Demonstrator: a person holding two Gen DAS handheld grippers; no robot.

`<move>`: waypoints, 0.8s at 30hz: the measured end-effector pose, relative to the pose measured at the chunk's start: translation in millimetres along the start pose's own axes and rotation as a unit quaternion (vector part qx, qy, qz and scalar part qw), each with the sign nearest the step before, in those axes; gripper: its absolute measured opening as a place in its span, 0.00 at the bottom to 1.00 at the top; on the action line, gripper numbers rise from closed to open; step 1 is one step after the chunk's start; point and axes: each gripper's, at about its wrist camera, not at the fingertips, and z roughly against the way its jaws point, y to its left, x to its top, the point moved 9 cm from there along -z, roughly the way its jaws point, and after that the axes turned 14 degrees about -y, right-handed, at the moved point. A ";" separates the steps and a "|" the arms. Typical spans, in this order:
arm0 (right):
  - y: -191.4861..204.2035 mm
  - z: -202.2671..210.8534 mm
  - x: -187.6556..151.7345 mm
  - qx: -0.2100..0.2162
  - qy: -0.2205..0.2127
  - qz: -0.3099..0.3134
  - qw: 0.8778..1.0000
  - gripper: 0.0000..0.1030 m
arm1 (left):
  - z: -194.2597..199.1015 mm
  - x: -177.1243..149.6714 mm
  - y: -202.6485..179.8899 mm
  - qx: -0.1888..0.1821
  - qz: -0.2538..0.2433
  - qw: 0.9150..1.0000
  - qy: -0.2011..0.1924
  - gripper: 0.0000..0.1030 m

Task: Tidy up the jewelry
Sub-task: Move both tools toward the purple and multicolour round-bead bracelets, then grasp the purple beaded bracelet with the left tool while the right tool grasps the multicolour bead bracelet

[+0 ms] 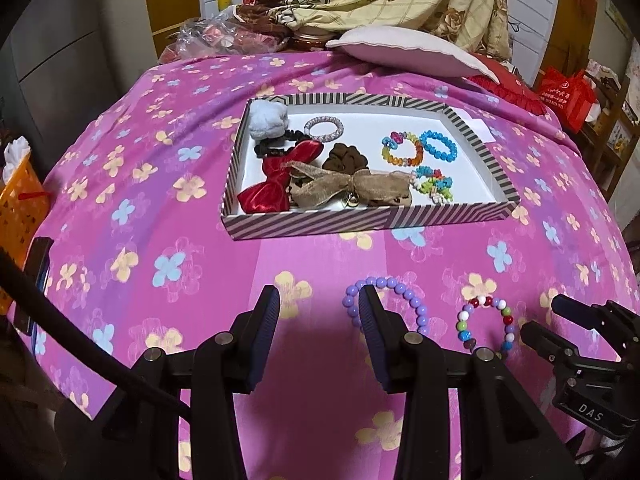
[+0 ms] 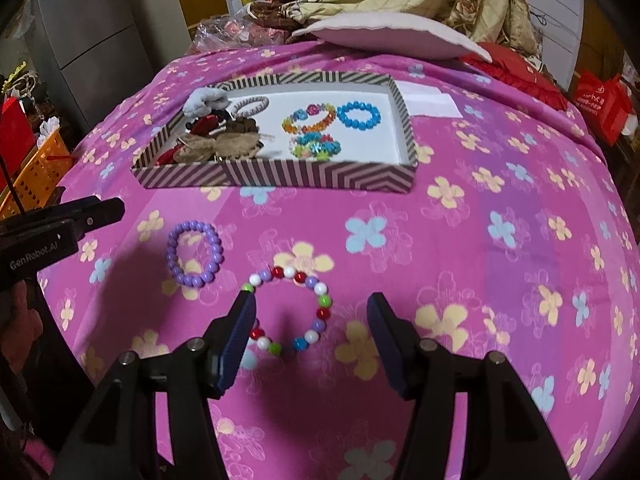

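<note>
Two bracelets lie loose on the bed's pink flowered cover, toward its near edge: a purple bead bracelet point(image 2: 195, 254) and, just beside it, a mixed red, white, green and blue bead bracelet point(image 2: 289, 309). Farther in, mid-bed, a striped tray point(image 2: 320, 178) holds more bracelets, bows and scrunchies. The right tongs point(image 2: 312, 306) hang wide open over the mixed bracelet, gripping nothing. The left tongs point(image 1: 318, 300) are also wide open and empty, one finger overlapping the purple bracelet's rim.
</note>
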 end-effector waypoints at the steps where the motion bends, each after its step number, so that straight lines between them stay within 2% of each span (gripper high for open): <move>1: -1.2 0.0 -3.1 -0.001 0.003 -0.001 1.000 0.59 | -0.1 -1.5 0.6 0.000 0.001 1.000 0.002 0.58; 6: -7.6 -0.8 -16.7 -0.006 0.014 -0.005 1.000 0.60 | -1.9 -9.6 3.3 -0.007 0.009 1.000 0.014 0.58; 10: -11.7 -5.9 -24.7 -0.008 0.022 -0.009 1.000 0.60 | -9.3 -21.1 2.5 -0.026 0.026 0.999 0.038 0.58; 15: -10.7 -16.9 -22.6 -0.009 0.020 -0.001 1.000 0.60 | -20.0 -30.7 -1.3 -0.044 0.046 0.996 0.062 0.58; 24: -9.4 -35.8 -22.1 -0.025 0.016 0.022 0.999 0.59 | -43.6 -36.5 -9.8 -0.040 0.035 0.995 0.081 0.58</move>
